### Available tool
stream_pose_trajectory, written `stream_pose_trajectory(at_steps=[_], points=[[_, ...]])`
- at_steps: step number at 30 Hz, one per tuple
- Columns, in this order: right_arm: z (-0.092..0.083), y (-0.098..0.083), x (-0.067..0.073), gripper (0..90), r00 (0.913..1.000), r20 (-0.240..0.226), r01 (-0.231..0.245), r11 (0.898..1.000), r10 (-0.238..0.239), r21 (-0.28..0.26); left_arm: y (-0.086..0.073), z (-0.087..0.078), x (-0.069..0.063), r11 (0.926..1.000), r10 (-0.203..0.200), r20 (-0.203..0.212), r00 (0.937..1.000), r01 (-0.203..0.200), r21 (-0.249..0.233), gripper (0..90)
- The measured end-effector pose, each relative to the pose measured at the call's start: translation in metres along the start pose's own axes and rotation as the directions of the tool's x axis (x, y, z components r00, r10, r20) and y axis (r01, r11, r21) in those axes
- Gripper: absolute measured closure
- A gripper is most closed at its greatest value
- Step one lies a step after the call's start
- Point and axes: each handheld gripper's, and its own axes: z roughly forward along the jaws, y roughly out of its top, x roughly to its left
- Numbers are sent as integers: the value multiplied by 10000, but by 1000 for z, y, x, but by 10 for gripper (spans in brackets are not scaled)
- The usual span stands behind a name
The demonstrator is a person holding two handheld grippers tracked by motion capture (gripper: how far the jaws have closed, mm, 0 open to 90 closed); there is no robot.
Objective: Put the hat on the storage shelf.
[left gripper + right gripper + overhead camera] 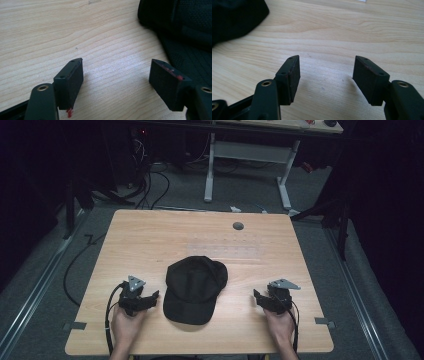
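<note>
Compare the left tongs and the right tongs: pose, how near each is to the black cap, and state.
The left tongs point right toward the black cap, tips almost at its edge; the right tongs point left with bare table before the cap. In the left gripper view the cap lies just behind one jaw; in the right gripper view it sits off in a far corner. The left tongs carry red marks; the right show none. Both are open, empty and low over the table.

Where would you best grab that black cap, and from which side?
Probably by the brim: the cap lies flat on the table with its thin, stiff brim toward the person, so open jaws could slide over its edge. The left gripper, already beside it, looks best placed.
</note>
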Motion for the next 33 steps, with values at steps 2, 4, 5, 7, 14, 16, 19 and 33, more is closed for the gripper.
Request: stream_pose_trajectory(at_steps=[2,4,5,7,14,16,19,33], points=[[-2,0,0,399,10000,-67,-56,10000,56,-66,0,0,0,10000,4,1,10000,-4,-1,279],[-5,1,1,397,9989,-448,-141,9999,140,-11,0,0,0,10000,9,4,10000,-9,5,278],[-6,1,1,397,9980,-622,-130,9999,135,72,0,0,0,10000,9,4,10000,-9,5,278],[-7,1,3,396,9971,-758,-83,9999,90,91,0,0,0,10000,5,-13,10000,-5,-14,277],[-14,3,13,374,9894,-1393,384,9992,-399,-134,0,0,0,10000,-7,-10,10000,7,-16,278],[-16,6,17,369,9863,-1565,486,9984,-523,-276,0,0,0,10000,-19,-3,10000,19,-22,280],[-17,11,22,361,9834,-1700,561,9975,-627,-435,0,0,0,10000,-22,7,10000,22,-27,279],[-9,40,47,351,9595,-2628,896,9943,-1019,-584,0,0,0,10000,-43,81,10000,43,-19,270]])
